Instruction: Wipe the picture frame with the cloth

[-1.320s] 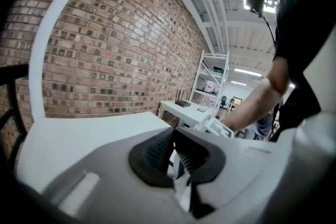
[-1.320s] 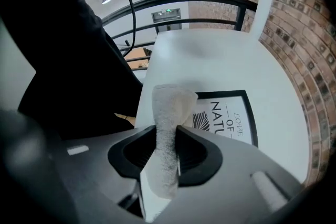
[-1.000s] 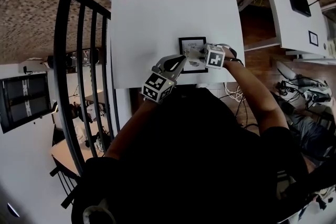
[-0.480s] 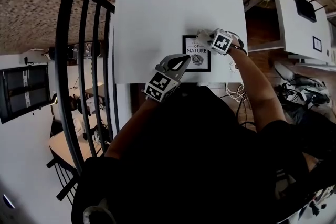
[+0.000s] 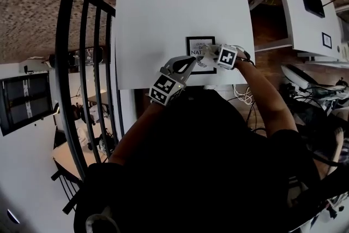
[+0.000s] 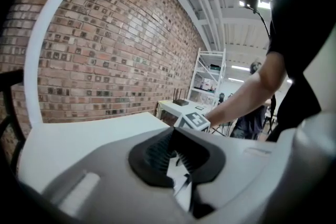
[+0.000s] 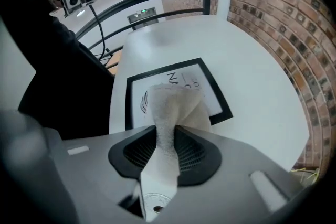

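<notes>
The picture frame (image 5: 196,45) lies flat on the white table (image 5: 174,13), close to the person's edge, its black border round a white print with dark lettering. The cloth (image 5: 209,52) is down on the frame's right half, and in the right gripper view that pale, fuzzy cloth (image 7: 173,105) bunches up over the print of the frame (image 7: 207,84). The right gripper (image 5: 214,54) has the cloth pinched tight, jaws clamped on the fold (image 7: 174,134). On the other side, the left gripper (image 5: 189,61) sits at the frame's near-left part. Its jaws (image 6: 176,147) are pressed almost together, with nothing clearly between them. Black railing (image 5: 82,63) runs along the table's left, and a brick wall (image 6: 115,50) stands beyond.
</notes>
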A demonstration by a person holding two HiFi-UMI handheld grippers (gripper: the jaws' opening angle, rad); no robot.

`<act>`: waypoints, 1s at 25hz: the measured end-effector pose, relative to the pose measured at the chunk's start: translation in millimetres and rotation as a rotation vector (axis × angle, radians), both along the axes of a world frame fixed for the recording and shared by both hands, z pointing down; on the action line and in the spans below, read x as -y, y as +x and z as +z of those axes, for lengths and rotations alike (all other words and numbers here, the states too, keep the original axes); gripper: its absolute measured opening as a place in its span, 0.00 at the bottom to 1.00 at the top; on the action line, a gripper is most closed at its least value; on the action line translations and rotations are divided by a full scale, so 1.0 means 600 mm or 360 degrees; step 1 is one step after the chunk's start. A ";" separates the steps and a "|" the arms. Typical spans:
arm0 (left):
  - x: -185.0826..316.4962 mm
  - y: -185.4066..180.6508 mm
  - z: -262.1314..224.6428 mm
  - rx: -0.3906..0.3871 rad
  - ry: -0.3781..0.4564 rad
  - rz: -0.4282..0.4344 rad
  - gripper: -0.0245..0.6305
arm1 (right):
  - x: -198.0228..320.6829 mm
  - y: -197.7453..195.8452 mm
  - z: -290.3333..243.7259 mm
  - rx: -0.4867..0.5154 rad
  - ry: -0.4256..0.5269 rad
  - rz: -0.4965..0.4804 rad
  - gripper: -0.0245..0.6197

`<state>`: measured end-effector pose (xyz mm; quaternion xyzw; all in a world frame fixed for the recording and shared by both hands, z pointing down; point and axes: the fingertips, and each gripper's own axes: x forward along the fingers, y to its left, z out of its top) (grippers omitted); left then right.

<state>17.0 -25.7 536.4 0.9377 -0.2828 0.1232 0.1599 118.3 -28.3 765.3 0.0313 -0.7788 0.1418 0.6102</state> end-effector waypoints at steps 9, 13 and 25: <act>-0.008 0.015 -0.019 -0.0036 -0.0017 0.0070 0.04 | -0.068 0.007 0.008 -0.0007 -0.0069 -0.0077 0.20; -0.009 0.013 -0.017 -0.0025 -0.0020 0.0066 0.04 | -0.096 0.006 0.000 0.0024 -0.0153 -0.0074 0.19; 0.006 -0.009 -0.023 -0.0026 -0.0015 -0.0004 0.04 | -0.015 -0.049 -0.135 0.0604 -0.0131 0.0369 0.16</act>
